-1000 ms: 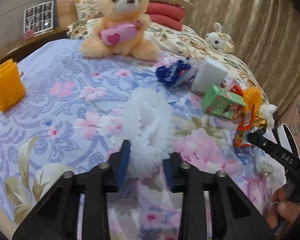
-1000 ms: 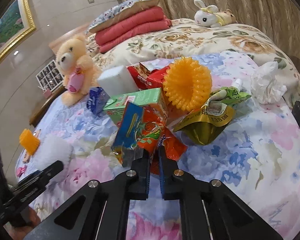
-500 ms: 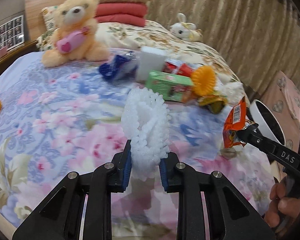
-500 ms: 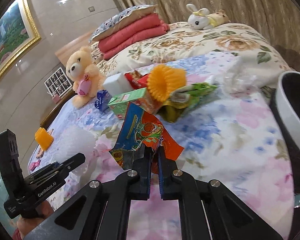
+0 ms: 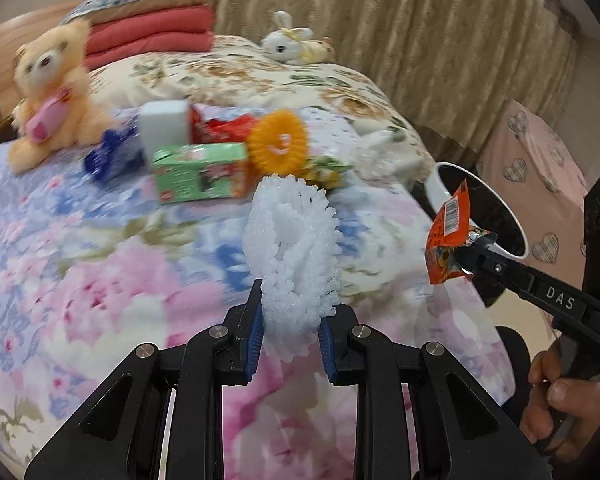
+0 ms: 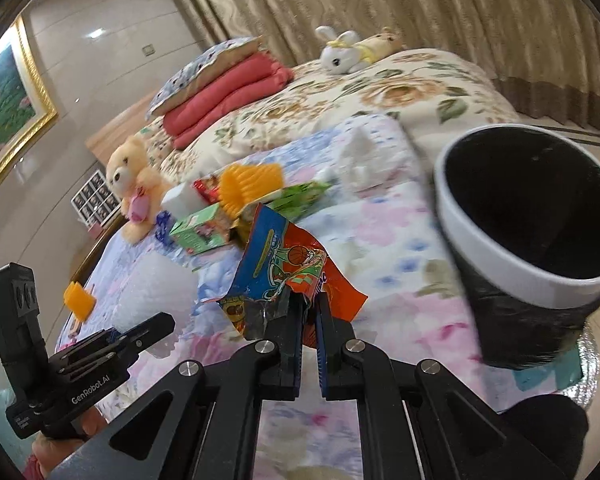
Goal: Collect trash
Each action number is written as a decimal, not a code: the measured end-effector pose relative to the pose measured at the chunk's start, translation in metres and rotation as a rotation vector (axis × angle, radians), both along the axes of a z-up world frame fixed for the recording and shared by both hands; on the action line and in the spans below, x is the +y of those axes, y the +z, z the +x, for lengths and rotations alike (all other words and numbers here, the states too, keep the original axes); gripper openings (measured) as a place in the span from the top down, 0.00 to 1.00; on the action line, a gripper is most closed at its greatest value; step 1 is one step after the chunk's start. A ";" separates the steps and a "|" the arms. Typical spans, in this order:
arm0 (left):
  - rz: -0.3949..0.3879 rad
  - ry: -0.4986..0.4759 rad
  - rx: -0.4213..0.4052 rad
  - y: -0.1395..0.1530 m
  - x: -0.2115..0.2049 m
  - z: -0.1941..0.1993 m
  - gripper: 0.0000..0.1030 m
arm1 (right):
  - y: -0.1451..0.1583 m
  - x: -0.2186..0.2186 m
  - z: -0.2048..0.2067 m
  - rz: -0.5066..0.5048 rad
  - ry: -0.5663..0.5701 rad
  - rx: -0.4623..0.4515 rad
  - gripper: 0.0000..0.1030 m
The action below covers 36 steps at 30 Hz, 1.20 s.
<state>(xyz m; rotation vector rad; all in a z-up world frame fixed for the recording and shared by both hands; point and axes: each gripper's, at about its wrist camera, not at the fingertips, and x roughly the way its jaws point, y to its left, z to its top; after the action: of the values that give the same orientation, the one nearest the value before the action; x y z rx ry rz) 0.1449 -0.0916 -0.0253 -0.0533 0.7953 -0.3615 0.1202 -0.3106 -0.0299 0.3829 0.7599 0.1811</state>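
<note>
While held above a floral bedspread [image 5: 100,264], left gripper [image 5: 290,334] clamped on a white foam net [image 5: 294,248], blue-padded fingers [image 5: 253,336] pressing it from both sides, net standing upright between them. Off to the right in the same view, right gripper [image 5: 466,254] pinching an orange snack wrapper [image 5: 450,240] by one edge, just in front of a white-rimmed bin [image 5: 518,256] beside the bed.

From the right wrist view, right gripper [image 6: 309,312] closed tight on the wrapper [image 6: 288,268], which fans out crumpled above the fingers [image 6: 292,328], blue and orange print showing. Bin [image 6: 500,248] close on the right, mouth open, dark lining inside. Left gripper [image 6: 148,330] low on the left, foam net [image 6: 156,288] blurred white behind it.

More trash clustered farther back on the bedspread: green carton [image 5: 200,178], white block [image 5: 165,128], red packet [image 5: 220,128], orange foam net [image 5: 278,146], blue wrapper [image 5: 112,154], crumpled tissue [image 5: 374,152], green pouch [image 5: 326,170]. Teddy bear [image 5: 50,92] to the left of the pile, rabbit toy [image 5: 290,44] far back on a second quilt [image 5: 260,76], red folded blankets [image 5: 152,36] under a pillow. Curtains [image 5: 420,32] behind everything.
</note>
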 end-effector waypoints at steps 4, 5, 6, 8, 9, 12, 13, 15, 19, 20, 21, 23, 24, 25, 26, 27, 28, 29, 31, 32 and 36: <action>0.005 -0.041 -0.006 0.005 -0.022 0.001 0.78 | 0.004 -0.024 -0.005 0.010 -0.043 -0.006 0.95; 0.006 -0.051 -0.007 0.006 -0.027 0.001 0.78 | 0.005 -0.030 -0.006 0.012 -0.052 -0.008 0.95; 0.007 -0.059 -0.008 0.007 -0.031 0.001 0.78 | 0.006 -0.034 -0.008 0.011 -0.061 -0.009 0.95; 0.009 -0.078 -0.010 0.008 -0.041 0.002 0.78 | 0.007 -0.043 -0.010 0.012 -0.078 -0.011 0.95; 0.009 -0.085 -0.010 0.008 -0.045 0.003 0.78 | 0.007 -0.048 -0.012 0.013 -0.086 -0.012 0.95; 0.013 -0.109 -0.012 0.010 -0.057 0.003 0.78 | 0.008 -0.063 -0.015 0.016 -0.116 -0.012 0.95; 0.013 -0.117 -0.012 0.010 -0.062 0.004 0.78 | 0.009 -0.068 -0.016 0.017 -0.124 -0.013 0.95; 0.015 -0.131 -0.014 0.012 -0.070 0.004 0.78 | 0.010 -0.075 -0.018 0.016 -0.139 -0.015 0.95; 0.021 -0.160 -0.015 0.014 -0.086 0.006 0.78 | 0.012 -0.094 -0.021 0.022 -0.175 -0.021 0.95; 0.022 -0.166 -0.016 0.014 -0.088 0.007 0.78 | 0.013 -0.096 -0.022 0.022 -0.179 -0.023 0.95; 0.026 -0.174 -0.017 0.015 -0.093 0.007 0.78 | 0.014 -0.099 -0.022 0.020 -0.185 -0.025 0.95; 0.028 -0.184 -0.018 0.015 -0.098 0.008 0.78 | 0.013 -0.104 -0.022 0.020 -0.191 -0.026 0.95; 0.029 -0.186 -0.018 0.014 -0.100 0.008 0.78 | 0.013 -0.105 -0.022 0.022 -0.191 -0.025 0.96; 0.032 -0.187 -0.015 0.013 -0.102 0.009 0.78 | 0.011 -0.106 -0.021 0.024 -0.191 -0.024 0.97; 0.033 -0.188 -0.012 0.011 -0.103 0.009 0.78 | 0.009 -0.106 -0.021 0.029 -0.190 -0.019 0.97; 0.033 -0.188 -0.008 0.010 -0.103 0.009 0.78 | 0.008 -0.106 -0.021 0.038 -0.189 -0.016 0.97; 0.036 -0.188 -0.002 0.007 -0.104 0.009 0.78 | 0.004 -0.106 -0.020 0.065 -0.180 -0.008 0.97; 0.037 -0.188 0.001 0.006 -0.103 0.010 0.78 | 0.001 -0.106 -0.020 0.087 -0.171 0.004 0.96; 0.039 -0.184 0.011 0.002 -0.102 0.010 0.78 | -0.005 -0.107 -0.022 0.122 -0.175 0.021 0.90; 0.038 -0.182 0.013 0.002 -0.101 0.011 0.78 | -0.007 -0.107 -0.023 0.135 -0.176 0.024 0.90; 0.036 -0.171 0.016 -0.001 -0.096 0.011 0.78 | -0.008 -0.106 -0.029 0.147 -0.179 0.018 0.69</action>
<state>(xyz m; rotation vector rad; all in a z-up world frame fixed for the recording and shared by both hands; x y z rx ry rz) 0.1564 -0.1872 -0.0259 0.0463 0.8247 -0.5087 0.0915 -0.4163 -0.0375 0.5906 0.7280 0.0655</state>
